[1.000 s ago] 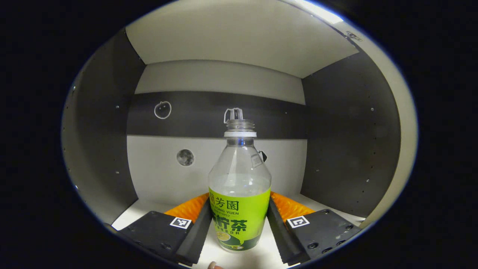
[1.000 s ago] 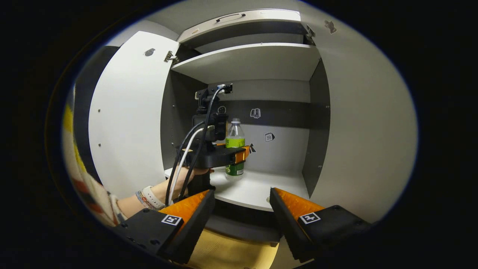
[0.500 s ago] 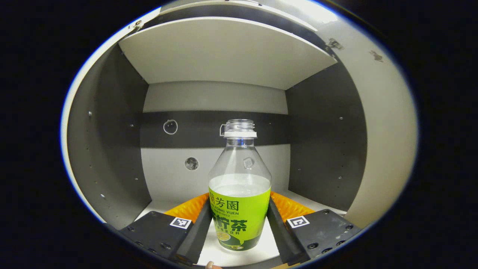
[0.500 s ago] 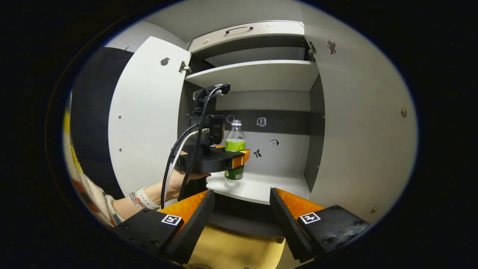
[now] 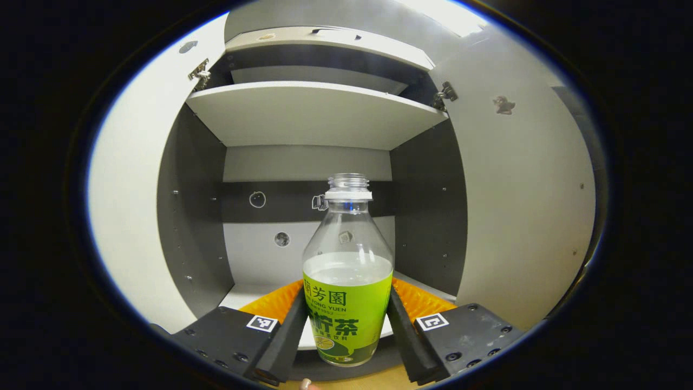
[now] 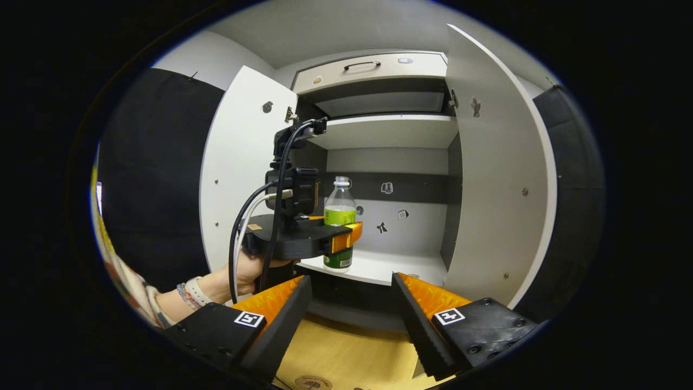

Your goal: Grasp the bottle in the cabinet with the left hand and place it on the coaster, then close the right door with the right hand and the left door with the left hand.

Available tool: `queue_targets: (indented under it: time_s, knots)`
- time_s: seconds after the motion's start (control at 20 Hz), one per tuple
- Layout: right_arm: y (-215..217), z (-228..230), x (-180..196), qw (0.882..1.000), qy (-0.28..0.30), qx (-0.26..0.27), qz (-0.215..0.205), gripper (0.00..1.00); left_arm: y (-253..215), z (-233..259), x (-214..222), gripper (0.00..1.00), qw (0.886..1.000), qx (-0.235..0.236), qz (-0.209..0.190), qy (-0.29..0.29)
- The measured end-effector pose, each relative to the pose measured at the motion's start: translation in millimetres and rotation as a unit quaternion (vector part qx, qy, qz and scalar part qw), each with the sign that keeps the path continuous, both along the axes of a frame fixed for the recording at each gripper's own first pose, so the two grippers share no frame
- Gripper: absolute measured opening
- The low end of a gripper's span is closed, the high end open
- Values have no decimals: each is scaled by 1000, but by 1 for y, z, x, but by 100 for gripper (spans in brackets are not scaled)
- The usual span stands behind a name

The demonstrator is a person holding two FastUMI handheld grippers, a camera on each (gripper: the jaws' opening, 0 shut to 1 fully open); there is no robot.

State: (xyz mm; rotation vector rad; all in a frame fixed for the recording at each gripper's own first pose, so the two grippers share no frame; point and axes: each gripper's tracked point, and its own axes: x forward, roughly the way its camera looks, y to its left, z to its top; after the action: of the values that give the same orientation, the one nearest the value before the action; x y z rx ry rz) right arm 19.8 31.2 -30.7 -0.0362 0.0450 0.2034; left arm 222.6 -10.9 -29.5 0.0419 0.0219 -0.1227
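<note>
With the left tongs (image 5: 346,330) clamped on the uncapped bottle (image 5: 347,281) and the right tongs (image 6: 349,314) apart, keep it upright to avoid spilling.

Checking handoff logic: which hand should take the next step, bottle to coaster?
Left. The left gripper is already shut on the bottle at the cabinet's front edge; the right gripper hangs open and empty.
</note>
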Motion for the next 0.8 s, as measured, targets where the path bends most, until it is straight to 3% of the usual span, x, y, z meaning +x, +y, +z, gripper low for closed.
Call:
queue_targets:
  time_s: [0.45,0.8]
  knots:
    - [-17,-8,-52,998,14,-17,-57,98,-11,-16,-80,78,1000,-6,-21,18]
    - [-28,-20,-66,996,11,-39,-84,98,-23,-47,-134,78,998,-17,-44,31]
